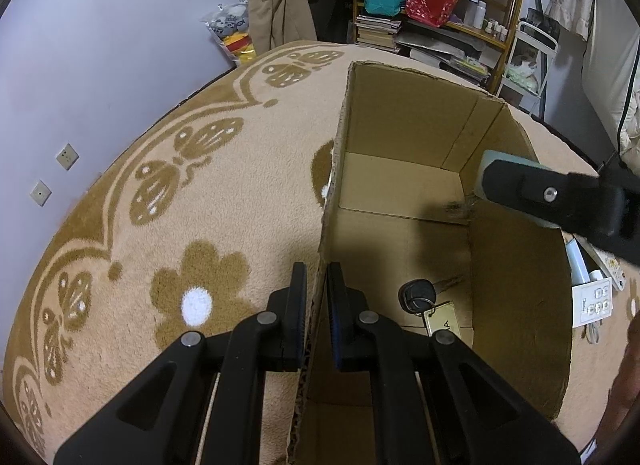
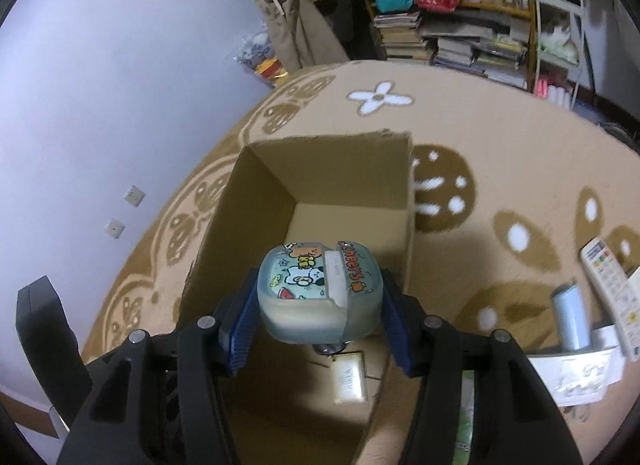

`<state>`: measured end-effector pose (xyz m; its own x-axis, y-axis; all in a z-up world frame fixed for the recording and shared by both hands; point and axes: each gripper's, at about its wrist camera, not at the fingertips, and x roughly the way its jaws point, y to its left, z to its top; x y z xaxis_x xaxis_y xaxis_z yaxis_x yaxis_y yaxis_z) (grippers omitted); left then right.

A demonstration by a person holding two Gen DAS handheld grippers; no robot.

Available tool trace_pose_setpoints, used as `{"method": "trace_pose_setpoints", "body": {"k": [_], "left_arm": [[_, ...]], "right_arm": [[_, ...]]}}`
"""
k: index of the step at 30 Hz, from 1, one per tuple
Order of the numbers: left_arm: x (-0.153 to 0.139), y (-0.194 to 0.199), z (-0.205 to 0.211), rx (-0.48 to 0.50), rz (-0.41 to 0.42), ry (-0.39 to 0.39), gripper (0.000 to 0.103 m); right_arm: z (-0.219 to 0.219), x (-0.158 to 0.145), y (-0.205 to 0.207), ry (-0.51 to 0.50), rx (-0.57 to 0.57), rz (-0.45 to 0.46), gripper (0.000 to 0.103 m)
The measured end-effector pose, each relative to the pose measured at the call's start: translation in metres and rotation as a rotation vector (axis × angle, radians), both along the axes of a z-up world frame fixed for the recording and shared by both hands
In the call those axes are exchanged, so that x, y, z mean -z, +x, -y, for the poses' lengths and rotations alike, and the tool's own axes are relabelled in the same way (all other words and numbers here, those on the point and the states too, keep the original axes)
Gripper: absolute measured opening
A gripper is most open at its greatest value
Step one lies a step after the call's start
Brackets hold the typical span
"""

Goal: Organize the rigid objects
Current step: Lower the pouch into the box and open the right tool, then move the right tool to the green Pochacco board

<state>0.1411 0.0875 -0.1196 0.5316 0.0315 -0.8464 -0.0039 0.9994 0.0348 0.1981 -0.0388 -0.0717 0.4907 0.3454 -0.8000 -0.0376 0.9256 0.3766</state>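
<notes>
An open cardboard box (image 1: 404, 129) stands on a patterned rug. My left gripper (image 1: 317, 281) is shut on the box's left wall, one finger outside and one inside. On the box floor lies a black key (image 1: 416, 297) with a cream tag (image 2: 350, 379). My right gripper (image 2: 320, 281) is shut on a pale green case with cartoon stickers (image 2: 316, 285) and holds it above the box's opening. From the left wrist view this gripper (image 1: 520, 189) comes in over the box's right wall, with the case (image 1: 490, 159) showing at its tip.
On the rug right of the box lie a white remote control (image 2: 608, 277), a light-blue cylinder (image 2: 570, 317), a white carton (image 2: 572, 373) and a white power strip (image 1: 592, 301). A shelf (image 2: 472, 37) with books and bags stands at the back, a bare wall at the left.
</notes>
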Motion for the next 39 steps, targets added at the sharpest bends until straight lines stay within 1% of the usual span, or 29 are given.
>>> {"method": "trace_pose_setpoints", "body": {"k": [1,5,11,13,15,18,20,22,24,26,27,29,33,37,39], "left_arm": [[0.000,0.000,0.000,0.002,-0.002,-0.002,0.009],[0.001,0.000,0.001,-0.001,-0.001,-0.002,0.009],[0.000,0.001,0.002,-0.003,-0.002,-0.001,0.009],[0.000,0.000,0.002,-0.002,-0.002,0.000,0.009],[0.000,0.000,0.003,-0.004,-0.002,-0.001,0.009],[0.000,0.000,0.003,-0.001,-0.002,0.003,0.009],[0.000,0.000,0.003,-0.002,-0.003,0.001,0.009],[-0.001,0.000,0.003,-0.001,-0.002,0.003,0.009],[-0.001,0.000,0.003,0.000,-0.003,0.002,0.009],[0.000,0.000,0.003,-0.002,-0.002,0.001,0.009],[0.000,0.000,0.003,-0.002,-0.003,-0.001,0.009],[0.000,0.000,0.003,-0.001,-0.003,0.000,0.009],[-0.001,0.000,0.003,-0.002,-0.002,0.000,0.009],[-0.001,0.000,0.003,-0.002,-0.003,-0.001,0.009],[-0.001,0.000,0.003,-0.003,-0.002,-0.002,0.009]], "right_arm": [[-0.001,0.000,0.000,-0.012,0.002,0.002,0.060],[-0.004,0.001,0.000,0.015,-0.002,-0.003,0.060],[-0.003,0.000,-0.001,0.012,-0.001,-0.004,0.062],[-0.002,-0.002,-0.003,0.025,0.006,-0.002,0.063],[0.000,-0.009,-0.005,0.056,-0.005,0.027,0.063],[0.003,-0.021,-0.010,0.055,0.002,0.060,0.063],[0.005,-0.030,-0.014,0.035,0.003,0.079,0.069],[0.012,-0.039,-0.021,0.003,0.023,0.104,0.088],[0.021,-0.049,-0.031,-0.037,0.060,0.132,0.093],[0.030,-0.057,-0.038,-0.060,0.087,0.154,0.101],[0.036,-0.061,-0.043,-0.073,0.097,0.163,0.103],[0.046,-0.067,-0.050,-0.120,0.110,0.173,0.103],[0.060,-0.065,-0.062,-0.221,0.123,0.158,0.103],[0.073,-0.050,-0.071,-0.259,0.113,0.102,0.103],[0.079,-0.041,-0.073,-0.240,0.106,0.073,0.103]]}}
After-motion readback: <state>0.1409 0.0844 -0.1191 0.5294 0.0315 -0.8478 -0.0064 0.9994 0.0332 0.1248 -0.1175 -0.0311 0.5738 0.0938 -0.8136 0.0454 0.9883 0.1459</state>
